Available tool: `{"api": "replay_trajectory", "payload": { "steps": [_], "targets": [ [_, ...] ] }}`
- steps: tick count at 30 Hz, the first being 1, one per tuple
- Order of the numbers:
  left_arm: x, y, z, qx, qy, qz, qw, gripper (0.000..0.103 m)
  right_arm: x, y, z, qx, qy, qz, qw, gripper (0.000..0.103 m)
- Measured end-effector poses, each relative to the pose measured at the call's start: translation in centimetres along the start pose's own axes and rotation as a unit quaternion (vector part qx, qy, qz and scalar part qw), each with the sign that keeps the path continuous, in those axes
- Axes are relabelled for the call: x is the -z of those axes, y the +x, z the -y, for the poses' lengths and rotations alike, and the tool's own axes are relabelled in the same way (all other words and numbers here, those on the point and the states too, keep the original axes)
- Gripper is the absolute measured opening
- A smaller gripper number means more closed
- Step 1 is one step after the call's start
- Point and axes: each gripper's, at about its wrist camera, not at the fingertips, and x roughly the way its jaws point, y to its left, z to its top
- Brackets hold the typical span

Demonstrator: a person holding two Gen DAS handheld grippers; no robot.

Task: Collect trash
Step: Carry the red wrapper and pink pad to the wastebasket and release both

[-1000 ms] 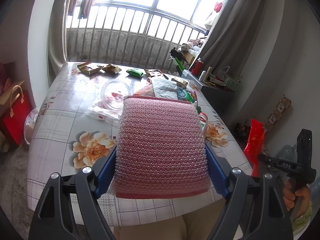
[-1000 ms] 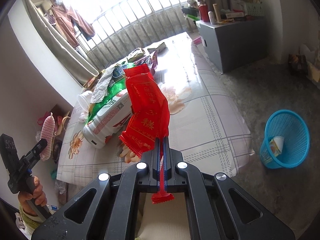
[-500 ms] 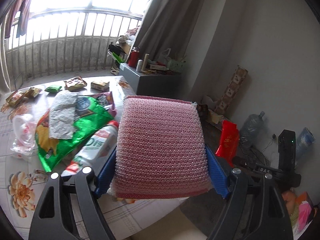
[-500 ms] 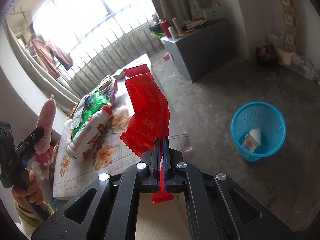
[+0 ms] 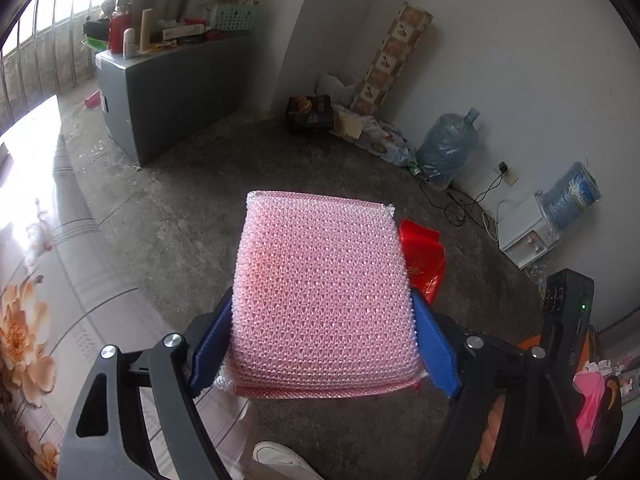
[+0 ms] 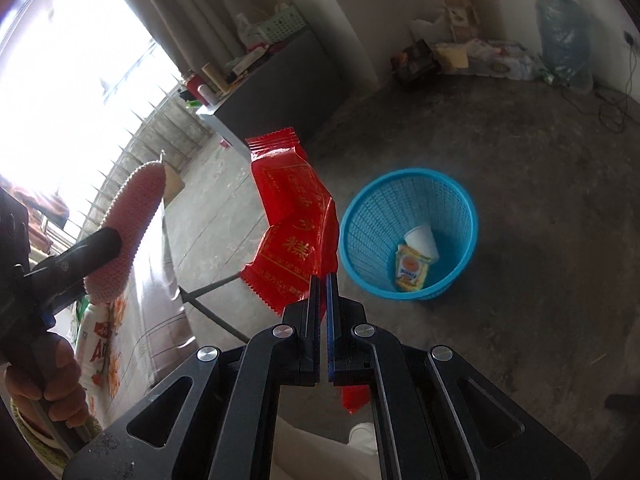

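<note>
Both hand-held grippers have swung away from the worktop (image 5: 60, 288) since a second ago, and bare floor now fills the views. At far left the flowered worktop is cut off by the frame. The left hand-held gripper (image 5: 320, 344) is clamped on a pink mesh sponge (image 5: 320, 292), which hides most of what lies ahead. The right hand-held gripper (image 6: 323, 280) is pinched together on a red snack wrapper (image 6: 292, 216), its lower end hidden behind the fingers. Right of it, the blue basket (image 6: 404, 200) on the floor holds a cup and a yellow packet whose print is too small to read.
</note>
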Motion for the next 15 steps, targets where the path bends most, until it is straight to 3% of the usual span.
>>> {"api": "replay_trajectory", "payload": {
  "steps": [6, 8, 9, 10, 13, 15],
  "targets": [
    [-2.9, 8.8, 1.2, -0.022, -0.004, -0.049, 0.9985, 0.081, -2.9, 5.1, 4.3, 0.015, 0.062, -0.026, 0.998, 0.003],
    [-3.8, 11.3, 1.5, -0.027, 0.000, -0.063, 0.9976, 0.092, -3.9, 7.5, 5.7, 0.014, 0.086, -0.037, 0.996, 0.007],
    [-4.2, 12.3, 1.7, -0.039, 0.002, -0.067, 0.9970, 0.095, -4.4, 8.8, 6.4, 0.017, 0.094, -0.043, 0.994, 0.018],
    [-4.5, 13.2, 1.7, -0.053, 0.004, -0.068, 0.9963, 0.097, -4.7, 10.0, 7.1, 0.023, 0.103, -0.050, 0.993, 0.039],
    [-4.9, 14.5, 1.1, -0.076, -0.004, -0.078, 0.9941, 0.097, -4.6, 11.9, 8.7, 0.051, 0.135, -0.065, 0.987, 0.043],
    [-4.9, 14.2, 0.7, -0.077, -0.013, -0.077, 0.9940, 0.097, -3.7, 11.2, 8.8, 0.032, 0.141, -0.056, 0.988, 0.043]
  ]
}}
